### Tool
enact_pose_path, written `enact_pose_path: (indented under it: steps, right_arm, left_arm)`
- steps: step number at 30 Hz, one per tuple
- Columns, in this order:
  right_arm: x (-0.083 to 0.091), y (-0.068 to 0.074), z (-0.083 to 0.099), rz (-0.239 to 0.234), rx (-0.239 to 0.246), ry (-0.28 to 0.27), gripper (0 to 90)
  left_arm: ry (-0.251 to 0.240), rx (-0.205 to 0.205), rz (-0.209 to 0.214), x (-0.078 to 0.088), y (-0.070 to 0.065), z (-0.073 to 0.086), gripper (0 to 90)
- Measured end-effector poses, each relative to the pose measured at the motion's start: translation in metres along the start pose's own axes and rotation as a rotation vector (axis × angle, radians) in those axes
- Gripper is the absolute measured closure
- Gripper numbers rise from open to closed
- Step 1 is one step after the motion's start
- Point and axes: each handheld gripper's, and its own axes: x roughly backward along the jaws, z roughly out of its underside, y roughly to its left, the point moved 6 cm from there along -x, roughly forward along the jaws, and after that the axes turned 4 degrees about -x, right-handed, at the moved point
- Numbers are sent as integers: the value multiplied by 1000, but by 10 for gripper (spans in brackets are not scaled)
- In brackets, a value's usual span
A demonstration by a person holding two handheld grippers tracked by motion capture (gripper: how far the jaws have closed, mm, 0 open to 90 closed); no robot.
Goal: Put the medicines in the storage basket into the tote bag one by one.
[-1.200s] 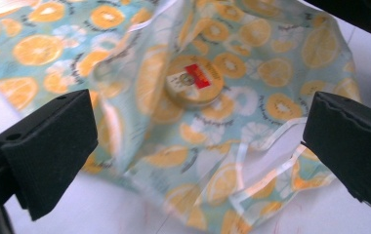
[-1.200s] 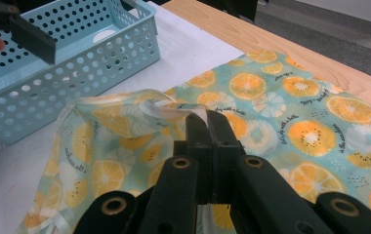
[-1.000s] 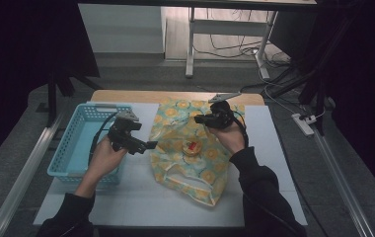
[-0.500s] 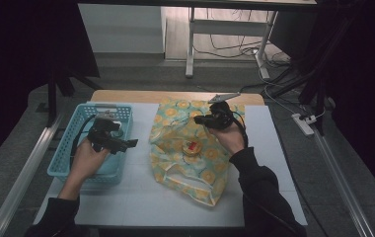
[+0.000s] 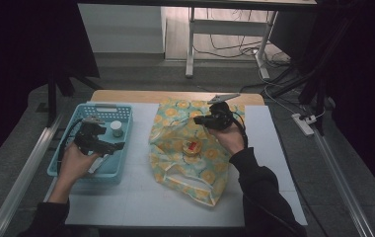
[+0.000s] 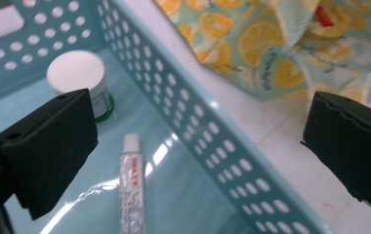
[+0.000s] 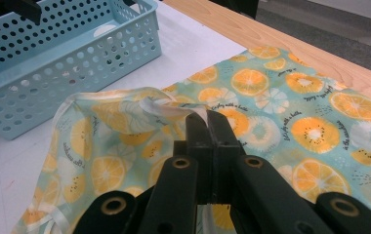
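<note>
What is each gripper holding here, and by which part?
The right gripper is shut on the orange-print fabric bag, pinching its white-trimmed opening edge. The left gripper holds nothing; it is open over the light blue perforated plastic basket.

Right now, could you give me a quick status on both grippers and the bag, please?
Left gripper open over the blue basket, above tube and jar. Right gripper shut on orange-print bag edge. Nothing in the way.

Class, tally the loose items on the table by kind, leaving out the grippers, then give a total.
Blue perforated basket: 1
White-lidded jar: 1
Small tube: 1
Orange-print bag: 1
Round tin with red label: 1
Total: 5
</note>
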Motion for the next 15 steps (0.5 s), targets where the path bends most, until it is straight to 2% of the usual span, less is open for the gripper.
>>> enact_pose_path:
  steps: [2,4,7,15]
  right_arm:
    - [0,0,0,1,0,0,900]
    - [0,0,0,0,0,0,900]
    - [0,0,0,0,0,0,900]
    - [-2,1,1,-3,0,2,900]
  left_arm:
    - [9,7,-16,-1,6,4,0]
    - [2,32,-18,-2,10,6,1]
    - [13,43,-16,-3,18,12,2]
    - [90,41,-24,-20,32,27,0]
